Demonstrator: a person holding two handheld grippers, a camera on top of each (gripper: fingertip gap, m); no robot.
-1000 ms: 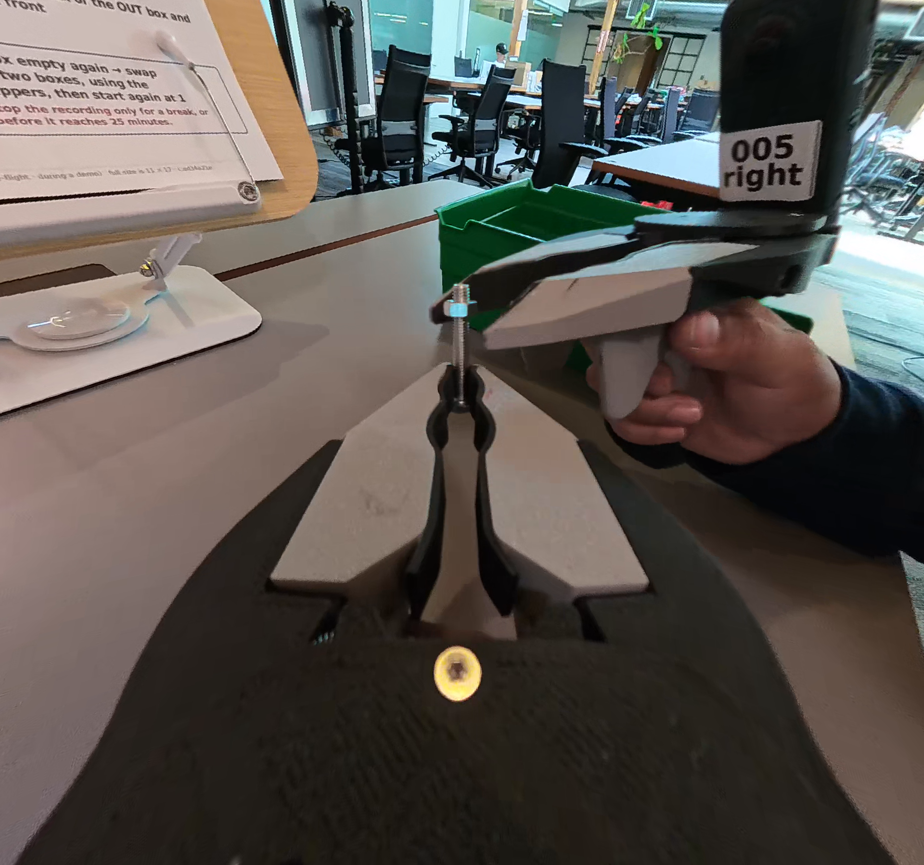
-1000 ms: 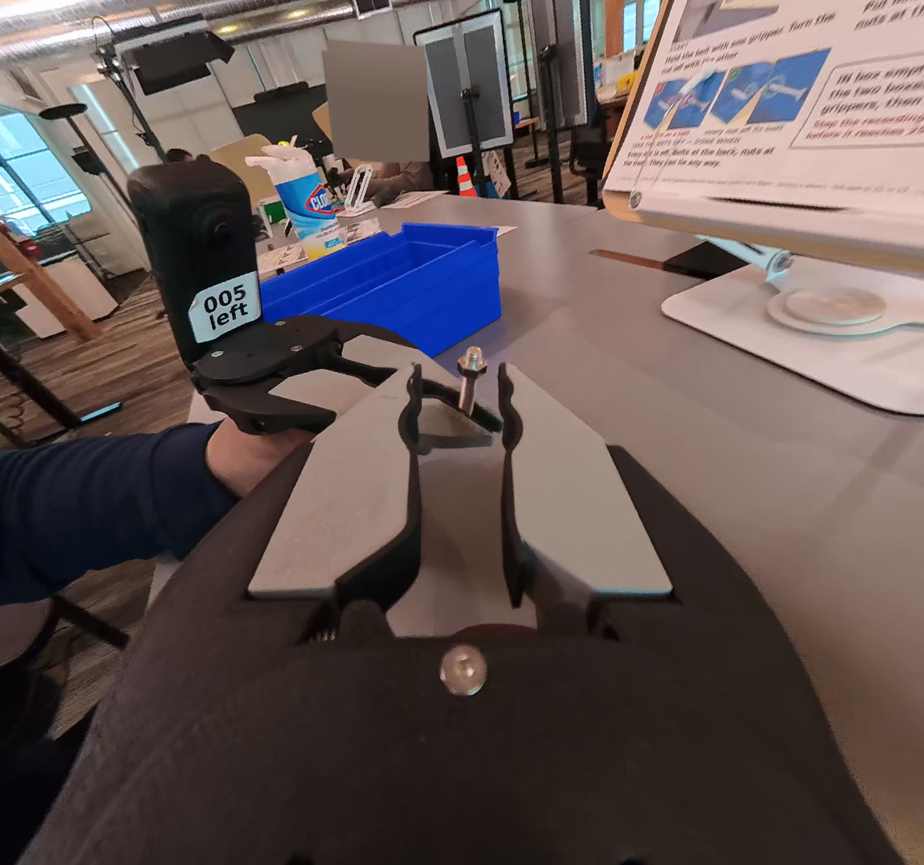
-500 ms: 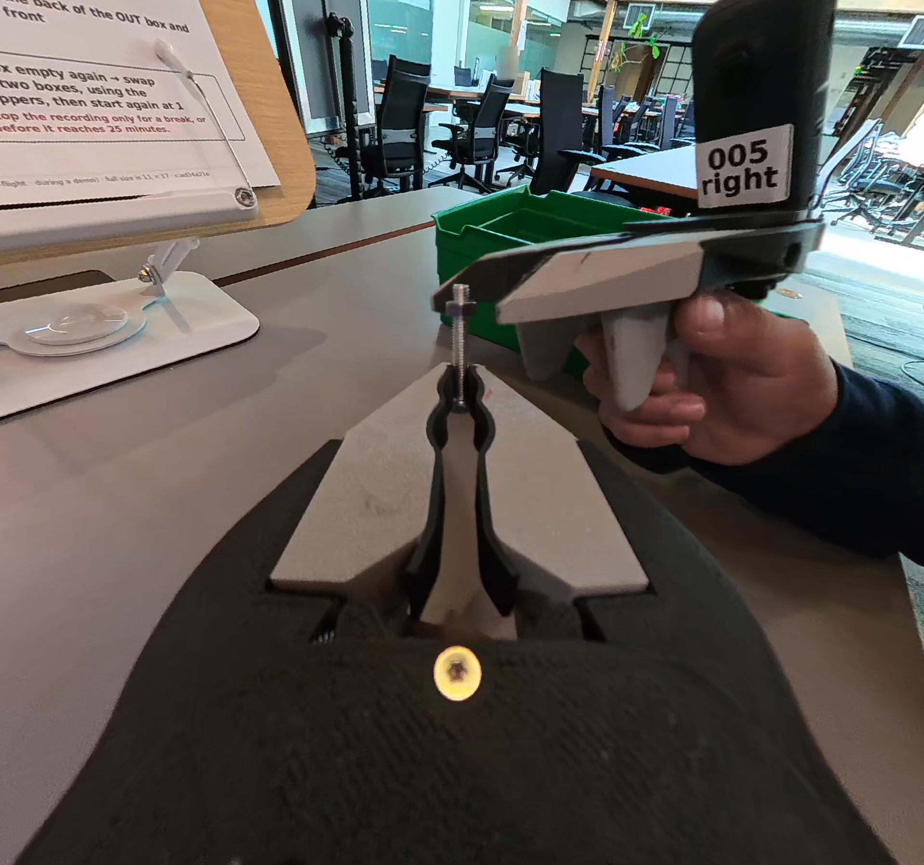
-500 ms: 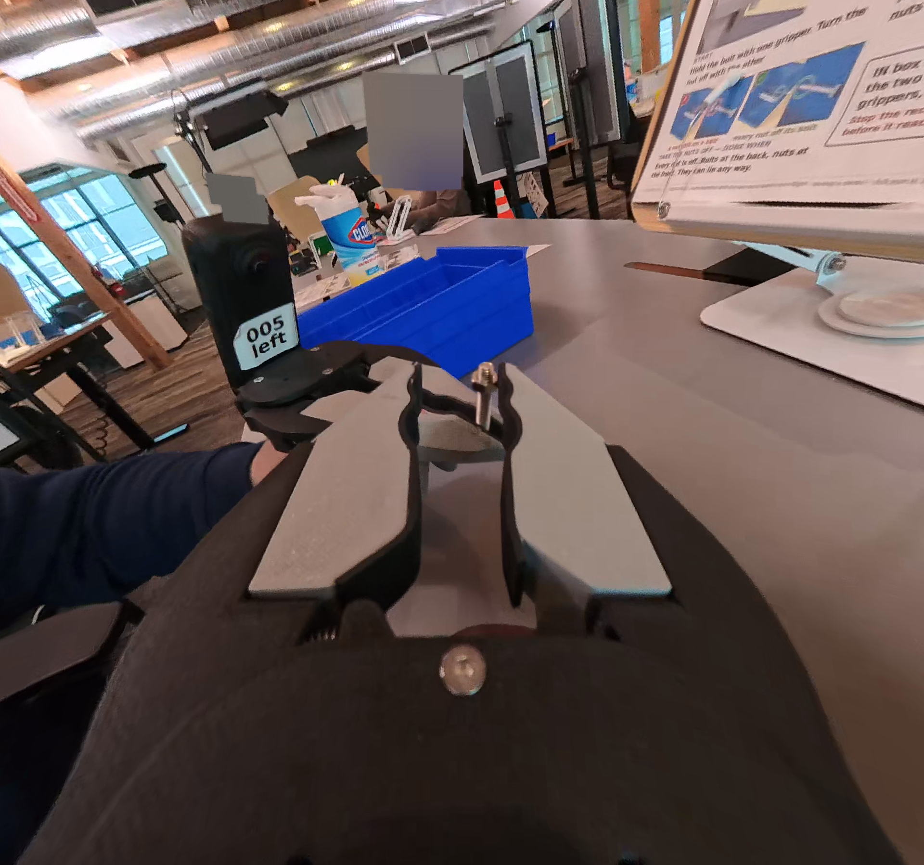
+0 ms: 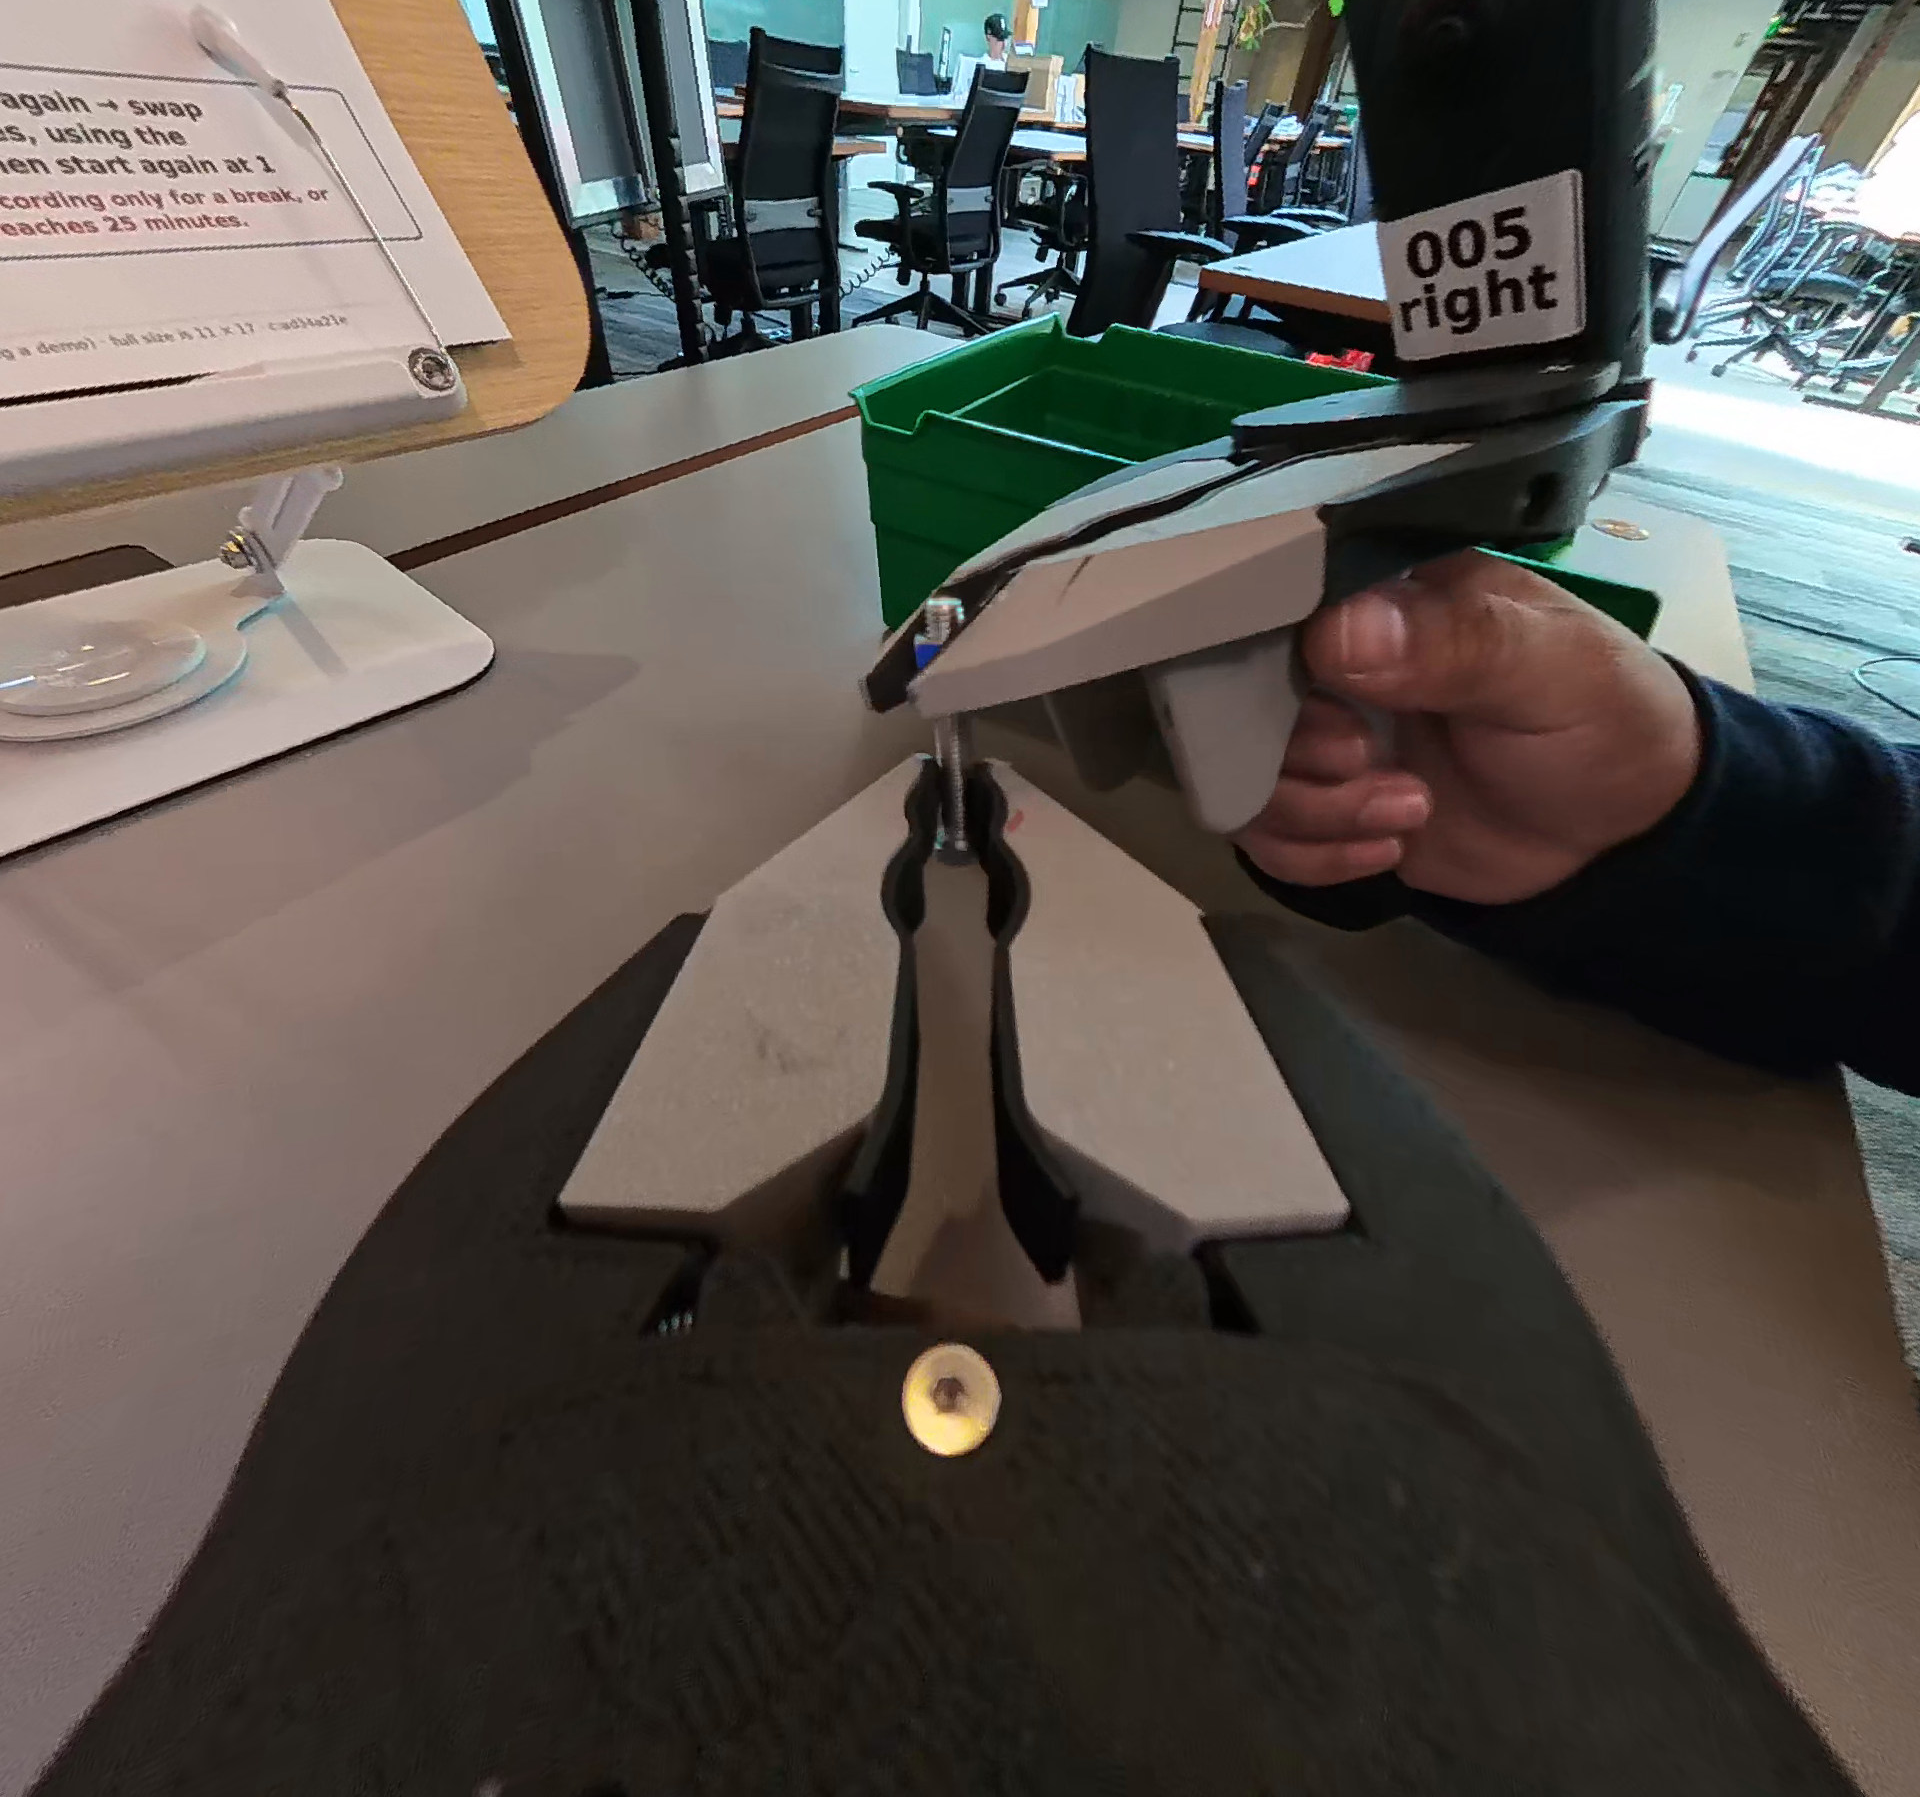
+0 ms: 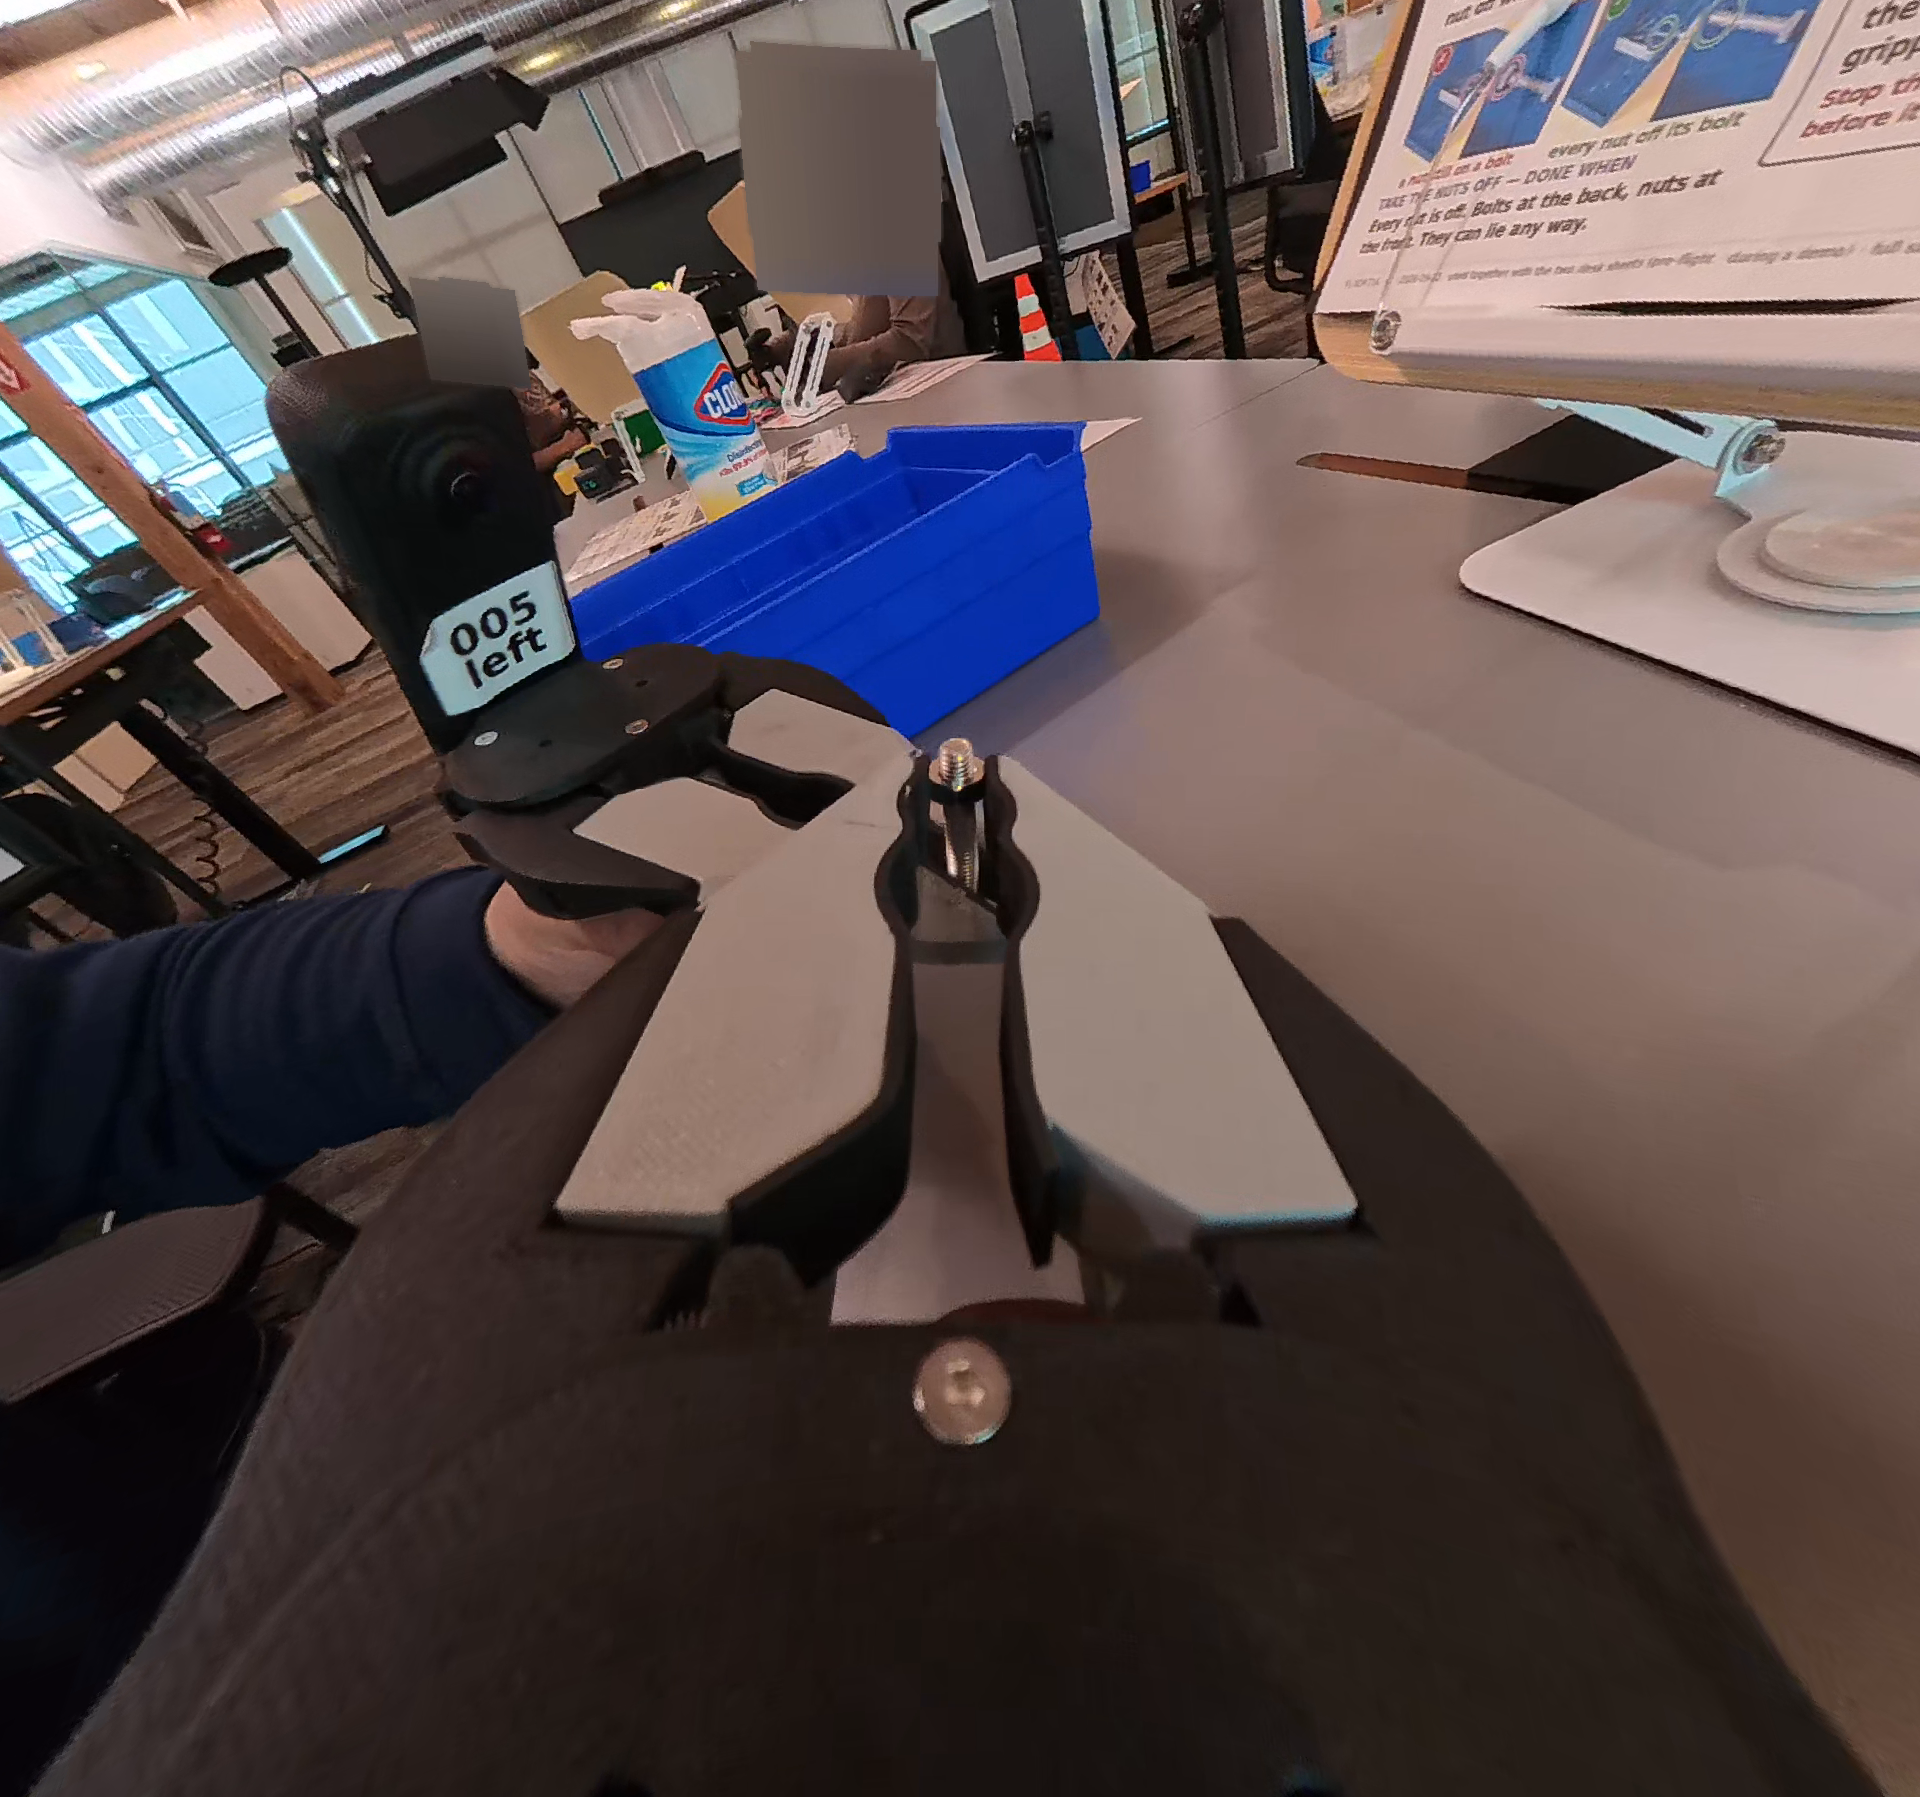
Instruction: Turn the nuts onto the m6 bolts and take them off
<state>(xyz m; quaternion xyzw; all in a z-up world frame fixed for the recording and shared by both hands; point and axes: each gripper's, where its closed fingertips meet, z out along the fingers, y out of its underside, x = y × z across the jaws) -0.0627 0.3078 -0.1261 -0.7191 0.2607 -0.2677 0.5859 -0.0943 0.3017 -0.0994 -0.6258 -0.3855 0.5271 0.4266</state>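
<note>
Your left gripper (image 5: 951,828) clamps the bolt (image 5: 950,791) upright; right gripper (image 6: 958,791) is closed around its top, nut not visible, so twist about that vertical axis.

Bolt (image 5: 950,791) is bright threaded metal, shiny; left gripper (image 5: 954,817) has matt grey plastic fingers (image 5: 800,1009) w/ fine grainy texture, black rubbery-looking inner edges & a rough ribbed black body w/ a glossy metal screw (image 5: 951,1398). Green bin (image 5: 997,459), upper centre of left wrist view, & blue bin (image 6: 894,563), centre left of right wrist view, are smooth semi-gloss plastic. Table (image 5: 312,916) is smooth matt grey; stand (image 5: 457,147) upper left is wood-grain w/ paper sheet (image 5: 156,158) & satin white base (image 5: 260,646)
</note>
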